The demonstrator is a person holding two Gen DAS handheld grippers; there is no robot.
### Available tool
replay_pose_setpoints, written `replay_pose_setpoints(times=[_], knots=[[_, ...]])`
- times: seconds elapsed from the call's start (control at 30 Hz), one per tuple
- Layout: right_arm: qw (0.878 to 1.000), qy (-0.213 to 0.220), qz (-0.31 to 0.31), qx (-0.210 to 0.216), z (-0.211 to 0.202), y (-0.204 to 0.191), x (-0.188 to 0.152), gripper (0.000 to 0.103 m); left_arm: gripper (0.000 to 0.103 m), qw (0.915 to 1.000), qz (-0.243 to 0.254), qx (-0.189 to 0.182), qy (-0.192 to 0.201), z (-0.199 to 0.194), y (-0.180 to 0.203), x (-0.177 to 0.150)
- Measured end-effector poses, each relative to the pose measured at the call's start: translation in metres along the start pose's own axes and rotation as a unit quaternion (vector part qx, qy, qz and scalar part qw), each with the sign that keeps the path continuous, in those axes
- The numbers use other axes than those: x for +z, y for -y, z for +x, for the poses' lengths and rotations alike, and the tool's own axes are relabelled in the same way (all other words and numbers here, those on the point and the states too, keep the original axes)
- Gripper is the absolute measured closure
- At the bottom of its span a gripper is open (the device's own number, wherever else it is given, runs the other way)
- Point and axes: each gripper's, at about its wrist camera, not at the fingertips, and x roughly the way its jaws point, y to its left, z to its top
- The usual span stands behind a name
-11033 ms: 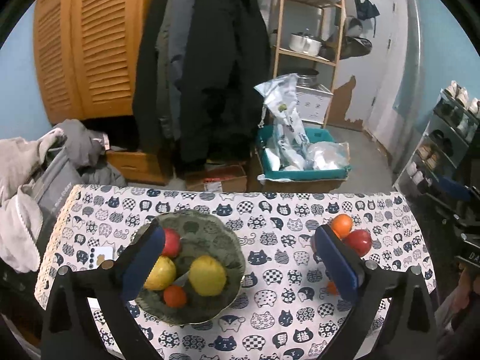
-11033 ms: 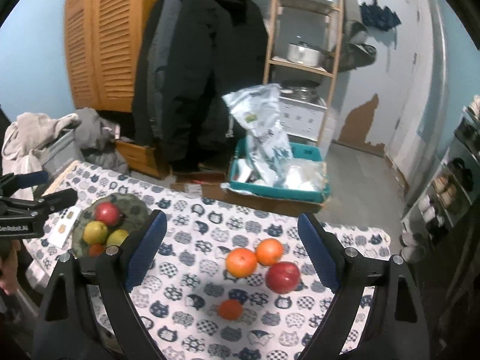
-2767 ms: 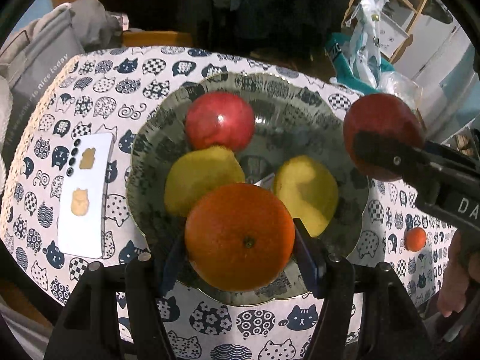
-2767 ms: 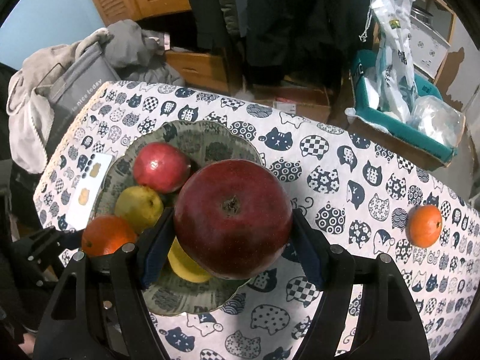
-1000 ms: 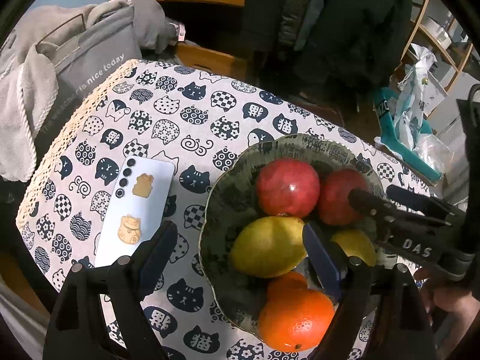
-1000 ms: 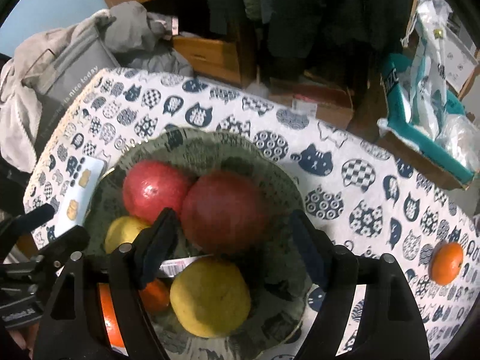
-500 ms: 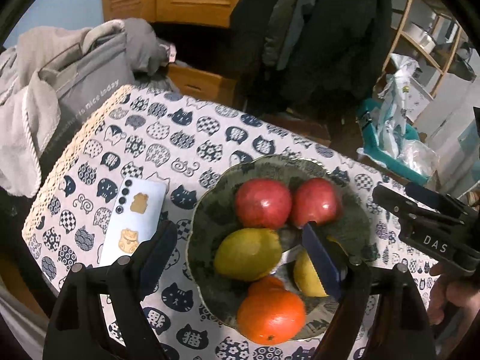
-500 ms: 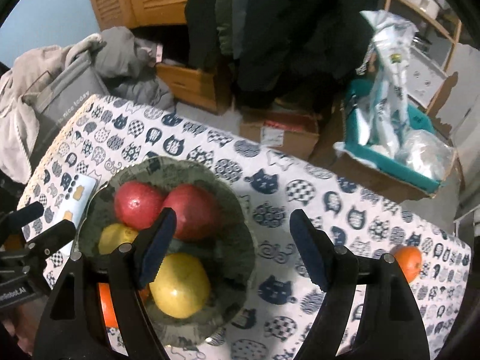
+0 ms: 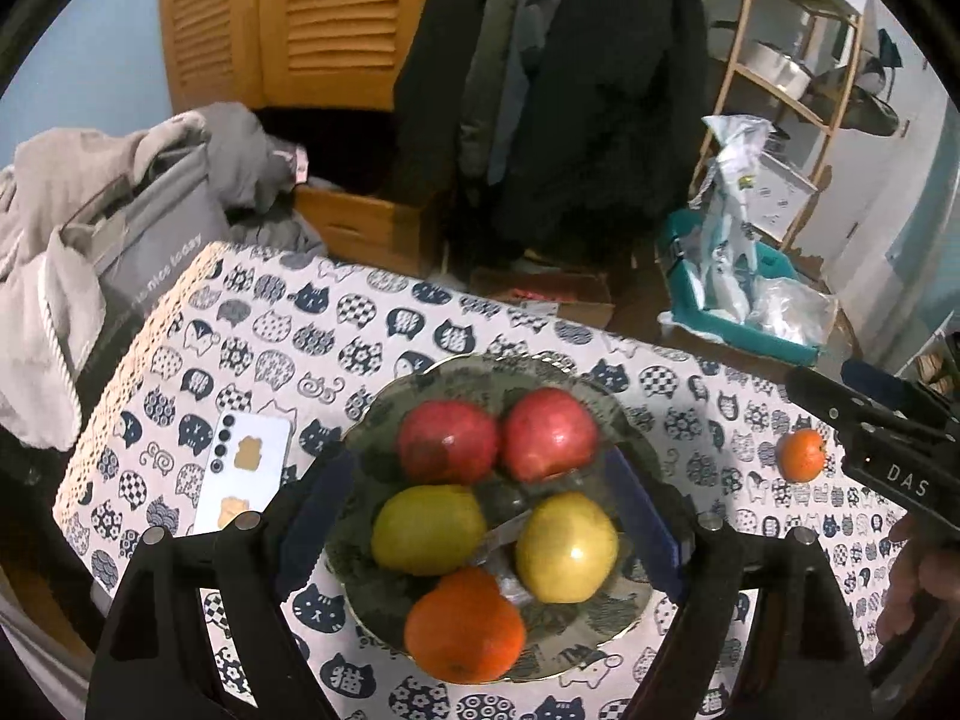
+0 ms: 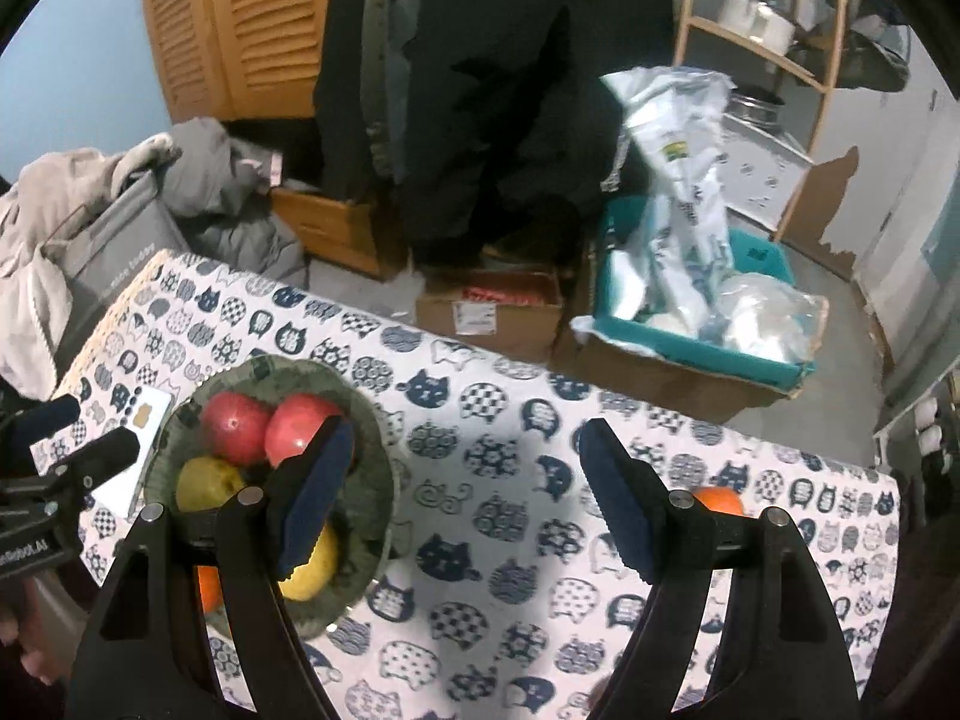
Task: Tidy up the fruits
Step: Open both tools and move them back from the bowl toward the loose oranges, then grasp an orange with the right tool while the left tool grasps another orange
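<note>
A dark patterned bowl [image 9: 624, 420] [image 10: 372, 480] on the cat-print tablecloth holds two red apples [image 9: 549, 435] [image 10: 234, 426], two yellow-green fruits [image 9: 427, 529] and a big orange [image 9: 463, 627] at its near rim. My left gripper [image 9: 480, 525] hangs open above the bowl with nothing between its blue pads. My right gripper [image 10: 465, 498] is open and empty over bare cloth to the right of the bowl. A small orange [image 9: 801, 455] [image 10: 717, 499] lies alone near the table's right side, partly hidden behind the right finger in the right wrist view.
A white phone [image 9: 243, 471] lies on the cloth left of the bowl. Beyond the table's far edge are cardboard boxes [image 10: 489, 303], a teal crate with plastic bags [image 10: 696, 324], hanging dark coats, a grey bag [image 9: 144, 240] with clothes at the left, and a wooden shelf.
Both grippers have risen and drawn back from the bowl, so it looks smaller. The right one has swung to the right, off the bowl and over bare cloth. No fruit has moved.
</note>
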Motion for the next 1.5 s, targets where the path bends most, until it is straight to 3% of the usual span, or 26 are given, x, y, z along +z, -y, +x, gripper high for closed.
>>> replay_pose_setpoints(times=[0.93, 1.17, 1.5], knots=[[0.995, 0.011, 0.077, -0.063, -0.063, 0.124, -0.060, 0.022, 0.016, 0.9953, 0.089, -0.031, 0.019, -0.020, 0.108, 0.000], [0.993, -0.009, 0.097, -0.074, -0.051, 0.154, -0.074, 0.022, 0.016, 0.9936, 0.106, -0.037, 0.007, -0.005, 0.135, 0.000], [0.987, -0.068, 0.128, -0.063, 0.005, 0.186, -0.088, 0.022, 0.016, 0.9904, 0.131, -0.033, -0.029, 0.043, 0.164, -0.007]])
